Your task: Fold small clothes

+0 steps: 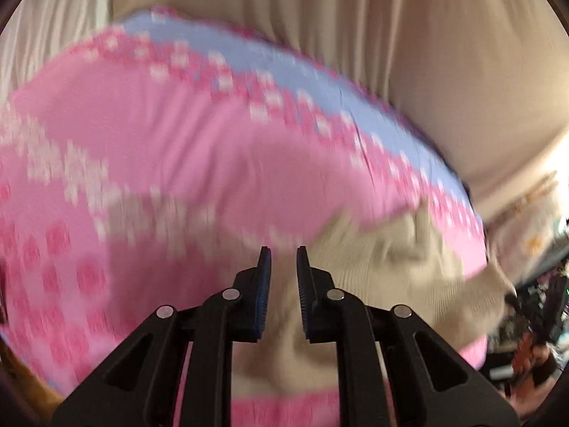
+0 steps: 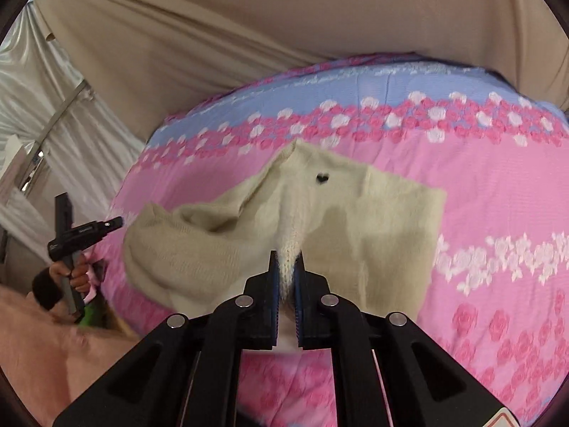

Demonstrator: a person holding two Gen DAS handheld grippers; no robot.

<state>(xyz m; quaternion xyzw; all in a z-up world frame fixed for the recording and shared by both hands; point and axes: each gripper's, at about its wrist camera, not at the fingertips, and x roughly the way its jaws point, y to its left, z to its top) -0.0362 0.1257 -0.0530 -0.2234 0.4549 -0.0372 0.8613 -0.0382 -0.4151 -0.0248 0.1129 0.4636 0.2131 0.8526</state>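
We are pinching a ridge of the cream knit garment [image 2: 355, 213] in the right hand-held gripper [image 2: 286, 259], jaws closed narrow on the fabric. We judge this hold is for lifting the middle so one half can be carried over the other. The garment is lying on the pink floral bedspread [image 2: 498, 195] of a bed, toward the near edge, with a small dark heart mark [image 2: 322, 178] facing up on its far part.

The left hand-held gripper [image 1: 283, 252] is hovering just above the same garment [image 1: 391, 267], jaws parted narrowly and holding nothing; that view is blurred, so contact is unclear. In the right wrist view we are seeing the left tool [image 2: 81, 231] gripped in the person's left hand [image 2: 71, 274] off the garment's left end, pointing in toward it, likely readying to catch that end. Beige drapes [image 2: 213, 53] are hanging behind the bed's far edge.
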